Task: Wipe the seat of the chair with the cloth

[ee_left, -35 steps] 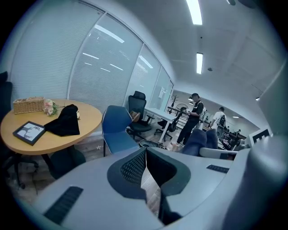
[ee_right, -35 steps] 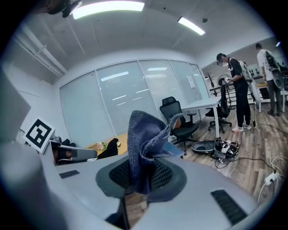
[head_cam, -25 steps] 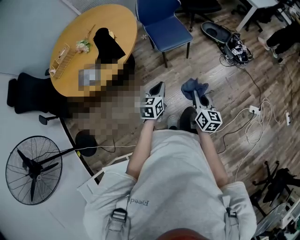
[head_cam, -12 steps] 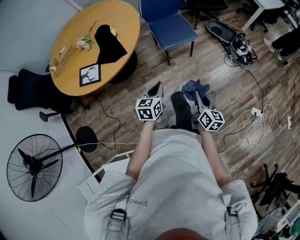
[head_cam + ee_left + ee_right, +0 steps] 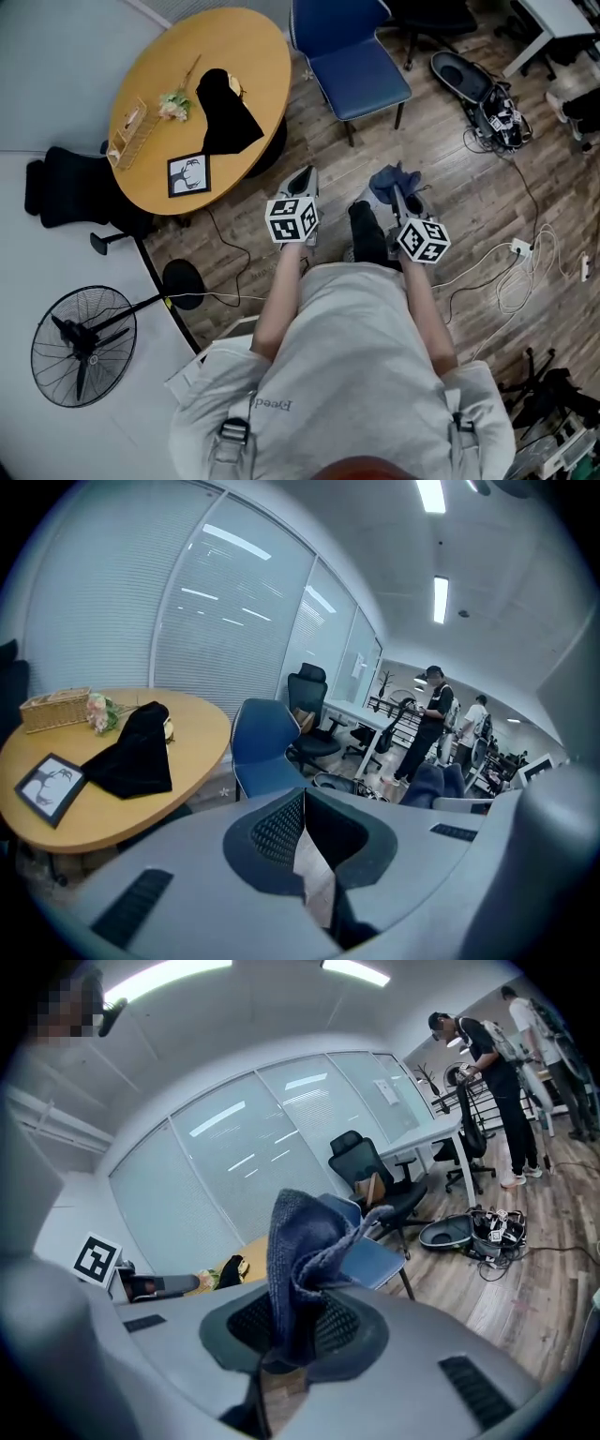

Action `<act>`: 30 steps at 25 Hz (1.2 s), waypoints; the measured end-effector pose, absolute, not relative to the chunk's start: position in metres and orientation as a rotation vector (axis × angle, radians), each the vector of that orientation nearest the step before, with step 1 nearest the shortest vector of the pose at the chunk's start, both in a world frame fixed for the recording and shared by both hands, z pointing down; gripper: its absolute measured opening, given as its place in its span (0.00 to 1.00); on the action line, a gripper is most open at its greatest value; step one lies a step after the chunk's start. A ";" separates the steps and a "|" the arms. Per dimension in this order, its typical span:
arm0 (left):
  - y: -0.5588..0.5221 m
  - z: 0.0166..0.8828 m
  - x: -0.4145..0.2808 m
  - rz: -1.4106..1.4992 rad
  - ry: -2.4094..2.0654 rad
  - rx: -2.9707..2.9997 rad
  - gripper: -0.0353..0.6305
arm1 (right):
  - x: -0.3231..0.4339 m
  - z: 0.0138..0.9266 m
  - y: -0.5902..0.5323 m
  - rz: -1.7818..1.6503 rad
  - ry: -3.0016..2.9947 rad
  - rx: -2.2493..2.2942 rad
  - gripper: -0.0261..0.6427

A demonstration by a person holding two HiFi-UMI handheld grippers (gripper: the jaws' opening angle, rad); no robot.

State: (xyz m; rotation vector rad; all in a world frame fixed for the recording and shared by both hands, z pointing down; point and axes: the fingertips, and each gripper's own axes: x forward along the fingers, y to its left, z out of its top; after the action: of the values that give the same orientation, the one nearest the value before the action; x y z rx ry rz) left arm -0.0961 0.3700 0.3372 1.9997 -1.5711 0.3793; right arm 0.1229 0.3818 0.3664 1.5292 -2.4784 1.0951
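Two tongs point up-frame in the head view toward the blue chair [image 5: 360, 66], which stands well apart from both, ahead on the plank floor [image 5: 469, 197] beside the round wooden desk [image 5: 262, 56]. Its seat lies roughly between the two lines of aim, front edge turned toward the person and backrest at the far side, so neither hand looks clearly nearer. The right tongs [image 5: 398, 192] matter here: their jaws are clamped on the cloth [image 5: 392, 180], a dark blue knitted rag that stands up in a soft, folded bunch above the ribbed pads. The left tongs [image 5: 302, 176] are closed with nothing between the jaws. The seat looks smooth, flat and lightly padded, on thin metal legs. Wiping has not begun, I judge. The right hand needs to carry the cloth forward and down to the seat, and a loose bunch like this may drag unevenly unless pressed flat.
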 end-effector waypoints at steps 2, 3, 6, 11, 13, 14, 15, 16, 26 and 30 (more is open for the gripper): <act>0.343 0.333 -0.103 0.401 -1.578 2.003 0.09 | 0.125 0.365 0.358 1.078 -2.465 1.527 0.14; 0.328 0.332 -0.106 0.410 -1.580 2.006 0.09 | 0.126 0.363 0.346 1.070 -2.465 1.530 0.14; 0.278 0.327 -0.116 0.414 -1.590 2.007 0.09 | 0.127 0.356 0.302 1.052 -2.468 1.552 0.14; 0.219 0.318 -0.108 0.420 -1.570 2.028 0.10 | 0.138 0.347 0.247 1.032 -2.444 1.608 0.14; 0.198 0.318 -0.101 0.424 -1.551 2.043 0.09 | 0.140 0.347 0.223 1.046 -2.429 1.630 0.14; 0.188 0.318 -0.098 0.424 -1.544 2.047 0.09 | 0.142 0.347 0.212 1.057 -2.423 1.641 0.14; 0.179 0.318 -0.096 0.427 -1.537 2.049 0.09 | 0.143 0.346 0.202 1.071 -2.420 1.654 0.14; 0.171 0.319 -0.093 0.430 -1.529 2.050 0.10 | 0.144 0.347 0.194 1.086 -2.419 1.665 0.14; 0.116 0.321 -0.090 0.437 -1.504 2.061 0.10 | 0.140 0.348 0.122 1.122 -2.439 1.659 0.14; 0.108 0.322 -0.103 0.433 -1.520 2.048 0.09 | 0.133 0.352 0.119 1.100 -2.436 1.631 0.14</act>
State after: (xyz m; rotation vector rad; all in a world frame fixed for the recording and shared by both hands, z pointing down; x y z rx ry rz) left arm -0.1034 0.1082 0.3219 2.0479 -1.5198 0.4332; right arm 0.1330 0.1188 0.3521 1.6315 -2.4362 1.0998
